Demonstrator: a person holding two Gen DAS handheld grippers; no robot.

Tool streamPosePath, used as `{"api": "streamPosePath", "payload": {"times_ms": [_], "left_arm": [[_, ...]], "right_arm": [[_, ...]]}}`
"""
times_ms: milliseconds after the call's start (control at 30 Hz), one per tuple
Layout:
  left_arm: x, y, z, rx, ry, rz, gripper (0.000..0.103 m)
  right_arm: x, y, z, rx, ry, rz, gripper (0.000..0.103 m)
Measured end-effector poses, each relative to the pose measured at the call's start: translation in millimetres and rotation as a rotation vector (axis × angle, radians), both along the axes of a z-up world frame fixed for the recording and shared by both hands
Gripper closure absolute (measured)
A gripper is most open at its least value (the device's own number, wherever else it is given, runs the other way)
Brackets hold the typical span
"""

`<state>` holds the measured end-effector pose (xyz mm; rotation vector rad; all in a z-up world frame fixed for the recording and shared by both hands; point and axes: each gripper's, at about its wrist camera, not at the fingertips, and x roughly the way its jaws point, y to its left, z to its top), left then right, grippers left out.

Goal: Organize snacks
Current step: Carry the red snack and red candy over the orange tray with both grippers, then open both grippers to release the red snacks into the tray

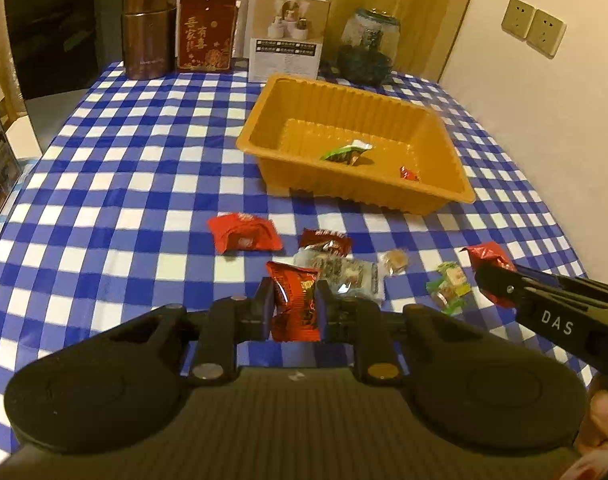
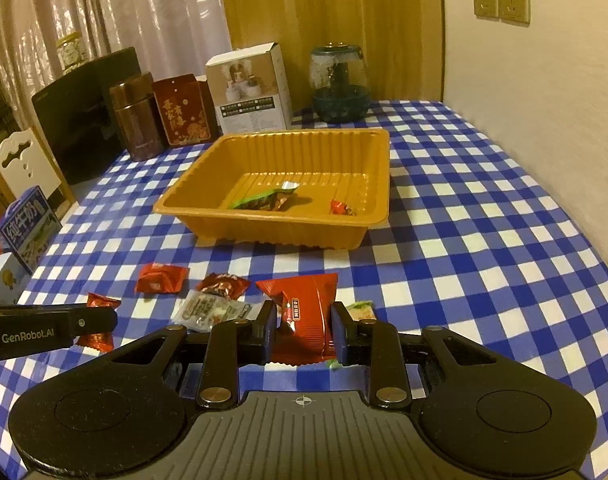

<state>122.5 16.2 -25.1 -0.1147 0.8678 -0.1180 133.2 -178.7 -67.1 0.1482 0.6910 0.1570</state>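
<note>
Orange tray (image 2: pixel 378 184) holds two snacks. Left gripper (image 1: pixel 295 304) and right gripper (image 2: pixel 301 326) each pinch a red packet, (image 1: pixel 293 306) and (image 2: pixel 306 312), low over the checked cloth (image 1: pixel 123 184). About five snacks (image 2: pixel 211 298) remain loose nearby; sorting looks early.

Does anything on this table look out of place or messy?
Nothing is damaged or spilled. The orange tray sits askew to the checks, and wrapped snacks like the red packet lie scattered outside it; only a green packet and red candy are inside.
</note>
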Motion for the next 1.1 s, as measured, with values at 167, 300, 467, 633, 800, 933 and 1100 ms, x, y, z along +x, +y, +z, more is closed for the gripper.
{"api": "streamPosePath", "payload": {"times_ms": [167,300,467,633,800,933,1100], "left_arm": [[19,-9,8,-0.003,-0.021,-0.027,0.084],[41,-16,17,-0.007,-0.046,-0.052,0.084],[78,-24,28,-0.013,-0.07,-0.079,0.084],[115,-30,32,-0.025,-0.086,-0.102,0.084],[147,-36,27,-0.024,-0.082,-0.121,0.084],[162,-42,20,-0.004,-0.081,-0.139,0.084],[176,-50,10,-0.001,-0.066,-0.157,0.084]], "right_arm": [[19,-6,10,0.008,-0.024,-0.001,0.074],[44,-12,20,0.018,-0.039,-0.001,0.074],[78,-21,30,0.035,-0.041,0.005,0.074],[114,-28,31,0.053,-0.021,0.007,0.074],[142,-32,30,0.071,-0.001,0.007,0.074],[158,-33,24,0.079,0.014,0.008,0.074],[171,-36,15,0.095,0.028,-0.002,0.074]]}}
